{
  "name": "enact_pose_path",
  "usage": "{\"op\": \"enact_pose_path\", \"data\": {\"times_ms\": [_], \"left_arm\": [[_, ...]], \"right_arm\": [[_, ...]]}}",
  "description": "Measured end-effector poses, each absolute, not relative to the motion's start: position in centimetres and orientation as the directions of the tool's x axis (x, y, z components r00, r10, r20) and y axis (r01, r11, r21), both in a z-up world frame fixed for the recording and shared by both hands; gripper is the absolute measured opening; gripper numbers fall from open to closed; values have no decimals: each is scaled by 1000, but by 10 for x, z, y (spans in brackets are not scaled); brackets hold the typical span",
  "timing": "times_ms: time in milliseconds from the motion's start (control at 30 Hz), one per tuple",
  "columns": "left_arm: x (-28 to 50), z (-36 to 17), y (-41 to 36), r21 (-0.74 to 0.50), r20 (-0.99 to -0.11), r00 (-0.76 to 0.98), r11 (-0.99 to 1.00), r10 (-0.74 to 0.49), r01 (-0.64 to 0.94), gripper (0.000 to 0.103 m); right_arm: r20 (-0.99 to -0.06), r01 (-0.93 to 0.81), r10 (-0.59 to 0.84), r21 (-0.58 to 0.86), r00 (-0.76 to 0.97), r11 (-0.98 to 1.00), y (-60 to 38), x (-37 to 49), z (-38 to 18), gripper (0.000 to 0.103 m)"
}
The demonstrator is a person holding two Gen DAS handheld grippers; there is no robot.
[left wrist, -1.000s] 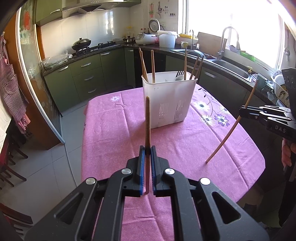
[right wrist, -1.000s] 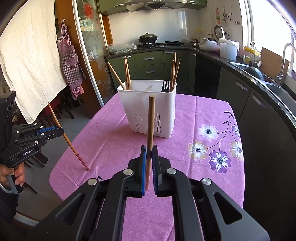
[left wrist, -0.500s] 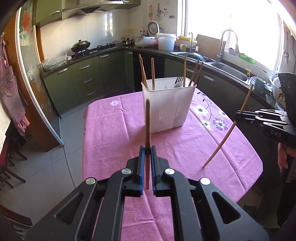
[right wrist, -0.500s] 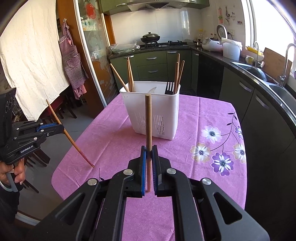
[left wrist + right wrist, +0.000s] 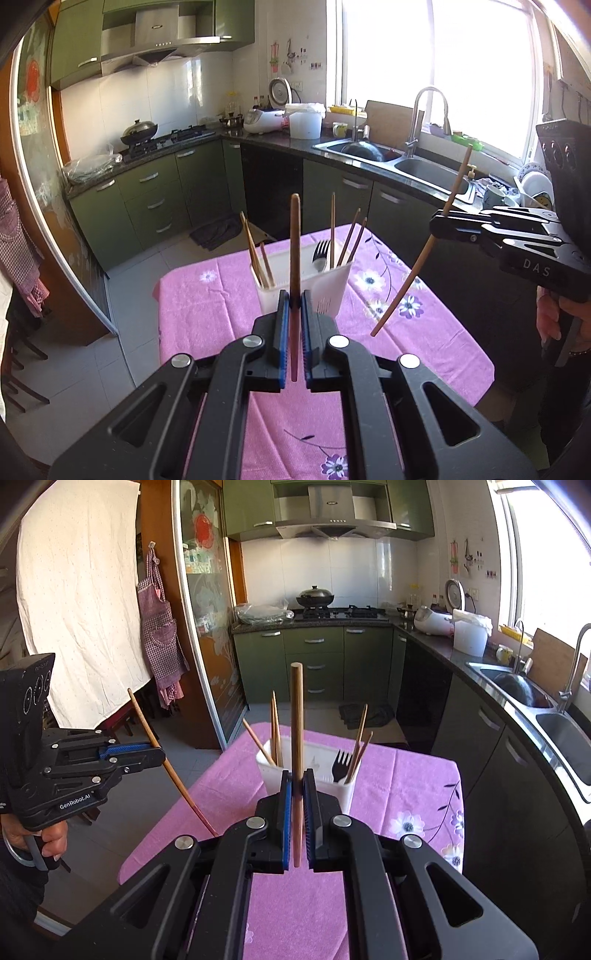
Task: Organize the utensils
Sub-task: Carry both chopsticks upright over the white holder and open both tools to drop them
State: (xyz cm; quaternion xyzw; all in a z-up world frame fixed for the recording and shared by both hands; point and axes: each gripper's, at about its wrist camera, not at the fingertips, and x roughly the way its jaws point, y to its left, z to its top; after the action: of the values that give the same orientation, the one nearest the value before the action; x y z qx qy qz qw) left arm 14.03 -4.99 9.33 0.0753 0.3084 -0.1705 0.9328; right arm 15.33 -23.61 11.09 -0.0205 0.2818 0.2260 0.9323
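The right gripper (image 5: 437, 225), seen at the right edge of the left wrist view, carries the white letters "DAS" on its black body. The left gripper (image 5: 162, 755), at the left edge of the right wrist view, reads "GenRobot.AI". The range hood at the top of both views bears a small brand mark too small to read.

A white plastic utensil caddy (image 5: 332, 291) stands near the middle of the table (image 5: 207, 306), which is covered by a pink cloth with purple and white flowers. In the left wrist view, its left compartment holds 3 wooden chopsticks (image 5: 255, 254) leaning left; its right compartment holds a fork (image 5: 320, 254), tines up, and 3 more chopsticks, 1 upright and 2 leaning right. In the right wrist view the same caddy (image 5: 345, 794) sits just above the lower centre of the frame, behind the jaws.

The left gripper's (image 5: 292, 302) jaws are closed tight on a dark brown chopstick (image 5: 294, 251), which stands upright in the centre of the frame, in front of the caddy. The right gripper's (image 5: 296, 781) jaws are likewise pinched on a lighter wooden chopstick (image 5: 296, 720), upright in the centre of its own view. From the side, each held chopstick slants with its lower tip above the pink cloth, clear of the table and of the caddy.
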Motion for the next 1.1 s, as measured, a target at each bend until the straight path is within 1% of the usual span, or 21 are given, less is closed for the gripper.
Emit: {"op": "enact_pose_path", "data": {"times_ms": [233, 333, 433, 700, 933, 1100], "left_arm": [[175, 138, -79, 57, -508, 808, 924, -299, 378, 6], [193, 145, -89, 73, -475, 831, 928, -291, 366, 6], [211, 142, -95, 99, -458, 849, 934, -264, 343, 6], [257, 100, -97, 90, -517, 827, 946, -223, 311, 6], [271, 59, -94, 70, -587, 778, 943, -224, 325, 6], [271, 39, -90, 57, -609, 760, 943, -227, 327, 7]], "right_arm": [[-453, -426, 420, 94, 786, 900, -234, 193, 165, 7], [-438, -414, 411, 95, 799, 906, -233, 215, 174, 7], [-450, -403, 400, 93, 799, 910, -232, 238, 170, 7], [-521, -387, 384, 108, 762, 916, -228, 279, 119, 7], [-577, -393, 383, 115, 721, 912, -222, 294, 76, 7], [-603, -394, 377, 112, 703, 912, -221, 296, 55, 7]]}}
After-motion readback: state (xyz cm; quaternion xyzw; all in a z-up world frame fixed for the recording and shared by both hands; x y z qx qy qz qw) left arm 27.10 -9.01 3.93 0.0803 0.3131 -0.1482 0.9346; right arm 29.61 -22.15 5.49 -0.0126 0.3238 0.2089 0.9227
